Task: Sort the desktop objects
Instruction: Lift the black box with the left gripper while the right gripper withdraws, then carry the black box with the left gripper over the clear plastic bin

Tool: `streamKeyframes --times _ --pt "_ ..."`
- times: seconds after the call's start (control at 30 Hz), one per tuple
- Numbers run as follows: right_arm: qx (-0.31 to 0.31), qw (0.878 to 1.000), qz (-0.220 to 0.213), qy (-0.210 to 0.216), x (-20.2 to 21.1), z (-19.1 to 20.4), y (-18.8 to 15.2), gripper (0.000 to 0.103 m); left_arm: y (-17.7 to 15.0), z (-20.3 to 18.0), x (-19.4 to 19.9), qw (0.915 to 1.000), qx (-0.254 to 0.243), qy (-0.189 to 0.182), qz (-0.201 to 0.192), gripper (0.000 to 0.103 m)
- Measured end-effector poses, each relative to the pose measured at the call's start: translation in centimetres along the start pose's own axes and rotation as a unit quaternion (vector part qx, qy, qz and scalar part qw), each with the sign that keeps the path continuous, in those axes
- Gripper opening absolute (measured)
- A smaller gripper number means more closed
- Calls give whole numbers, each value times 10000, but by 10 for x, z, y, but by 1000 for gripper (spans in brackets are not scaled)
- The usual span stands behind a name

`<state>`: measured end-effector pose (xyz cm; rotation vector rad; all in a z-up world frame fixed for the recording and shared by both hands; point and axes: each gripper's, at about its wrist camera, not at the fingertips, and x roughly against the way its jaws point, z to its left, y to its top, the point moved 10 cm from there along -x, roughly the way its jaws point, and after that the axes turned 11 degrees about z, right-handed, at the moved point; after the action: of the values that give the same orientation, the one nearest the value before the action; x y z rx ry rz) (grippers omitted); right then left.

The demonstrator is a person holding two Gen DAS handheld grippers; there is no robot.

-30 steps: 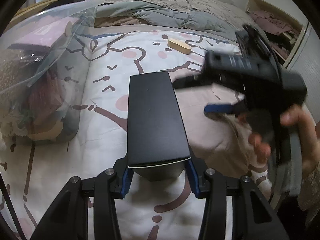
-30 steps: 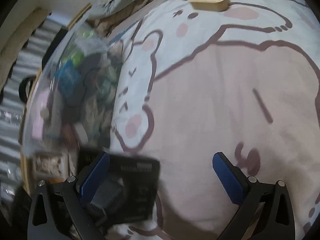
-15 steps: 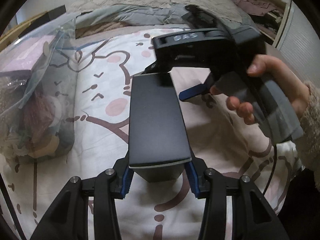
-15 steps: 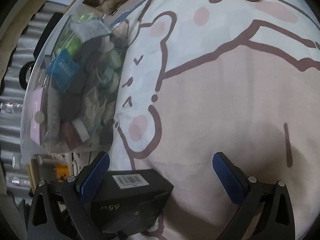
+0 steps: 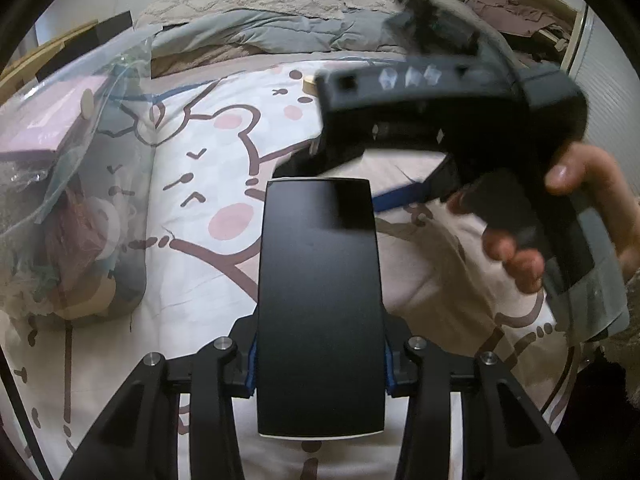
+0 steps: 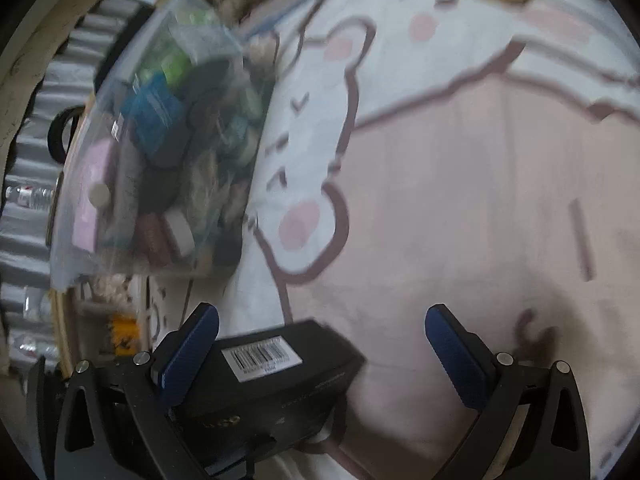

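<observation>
Between the left gripper (image 5: 320, 364) pads, black box (image 5: 318, 300) clamped; right gripper (image 6: 320, 344) apart.

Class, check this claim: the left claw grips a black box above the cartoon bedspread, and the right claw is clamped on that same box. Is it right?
One error. The left claw does grip the black box above the bedspread. The right claw stands open, its pads apart and pressing on nothing, as the right wrist view shows.

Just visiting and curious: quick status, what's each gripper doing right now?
Left gripper clamped on black box, jaws closing. Right gripper open, empty, over box's barcoded end. Clear bag of items at left, nothing in the way.
</observation>
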<state>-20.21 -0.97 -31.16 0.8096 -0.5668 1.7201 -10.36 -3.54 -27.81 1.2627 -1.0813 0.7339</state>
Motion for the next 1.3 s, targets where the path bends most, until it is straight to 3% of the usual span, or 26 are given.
streamKeyframes --times 0.17,0.33,0.4,0.5,0.63,0.73,0.8,0.87,1.07,1.2,1.3 --pt "255 9962 -796 -261 43 8 -1 103 1 1 2 9999 132 -102 -7 43" --pt "1018 9751 -1567 -1195 61 7 -19 103 3 11 5 9991 378 -190 -26 43" --pt "1303 9674 -1596 -1475 57 5 -31 103 5 16 8 9985 497 -232 -45 43" --pt "1445 9629 -1660 -1561 51 0 -44 103 11 21 15 9976 625 -289 -122 43" --pt "1576 9508 -2138 -1594 62 4 -51 103 21 24 34 9963 699 -347 -360 43" --pt "1883 9301 -2629 -1741 85 20 -54 103 31 27 49 9947 761 -409 -559 43" --pt "2265 9023 -2957 -2169 99 33 -59 103 37 30 60 9937 780 -400 -705 43" --pt "2484 8836 -3124 -2447 106 39 -66 103 43 32 73 9923 787 -407 -863 43" --pt "2969 8551 -3450 -2483 105 68 -88 103 60 35 105 9868 876 -561 -1238 43" --pt "3098 8500 -3321 -2670 90 87 -86 103 69 38 125 9826 900 -579 -1520 43" --pt "3224 8614 -3136 -2361 80 101 -90 102 75 43 138 9789 954 -609 -1702 43"
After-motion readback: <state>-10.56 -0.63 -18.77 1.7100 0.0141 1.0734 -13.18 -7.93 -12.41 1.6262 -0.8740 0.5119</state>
